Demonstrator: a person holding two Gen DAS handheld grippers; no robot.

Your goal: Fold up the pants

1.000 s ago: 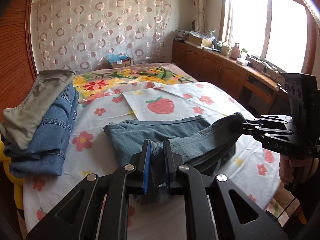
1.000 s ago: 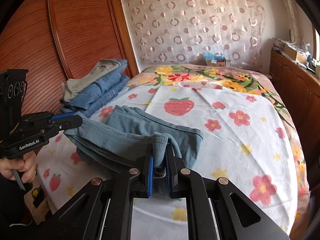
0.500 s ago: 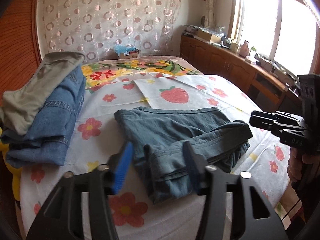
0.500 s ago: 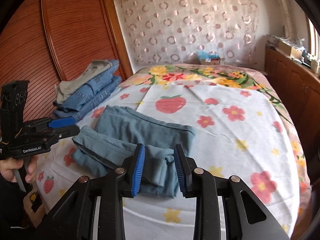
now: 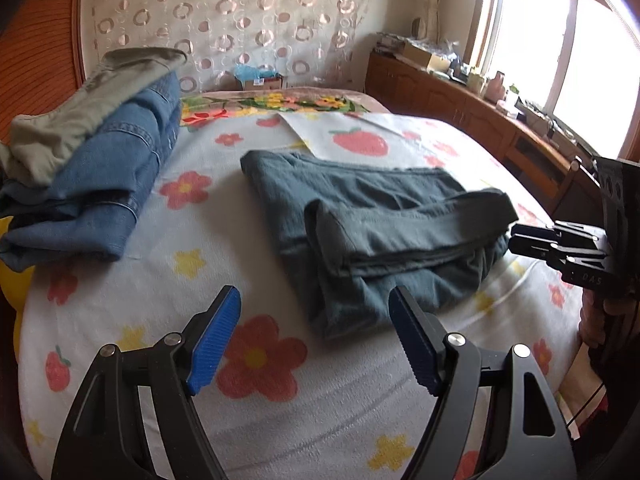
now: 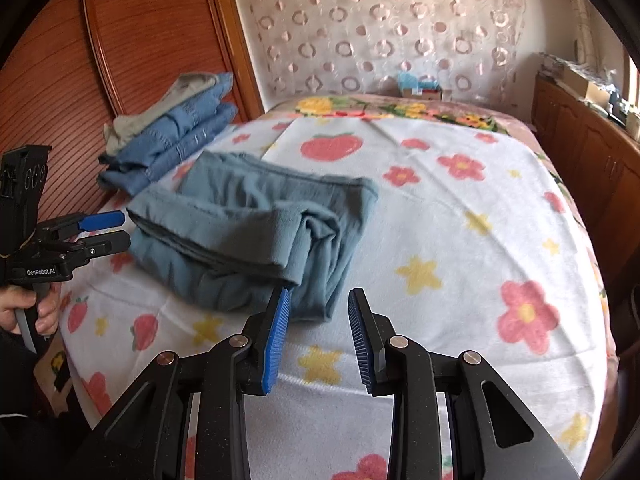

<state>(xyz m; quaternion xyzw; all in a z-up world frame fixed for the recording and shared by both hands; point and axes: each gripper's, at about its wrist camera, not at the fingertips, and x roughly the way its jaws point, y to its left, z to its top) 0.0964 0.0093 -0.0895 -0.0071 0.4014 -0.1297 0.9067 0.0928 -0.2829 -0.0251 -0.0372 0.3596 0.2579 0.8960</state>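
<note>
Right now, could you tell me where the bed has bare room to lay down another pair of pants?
The widest free patch is the flowered blanket right of the folded teal pants, toward the wooden cabinets. A narrower strip lies between those pants and the stack of jeans. The stack's side, by the wooden panel, is crowded.

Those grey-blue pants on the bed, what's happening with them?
A person is folding them with two handheld grippers. The pants lie folded on the flowered bedspread. The left gripper has its jaws opening with nothing between them; the right gripper is open too. A stack of folded clothes sits nearby.
</note>
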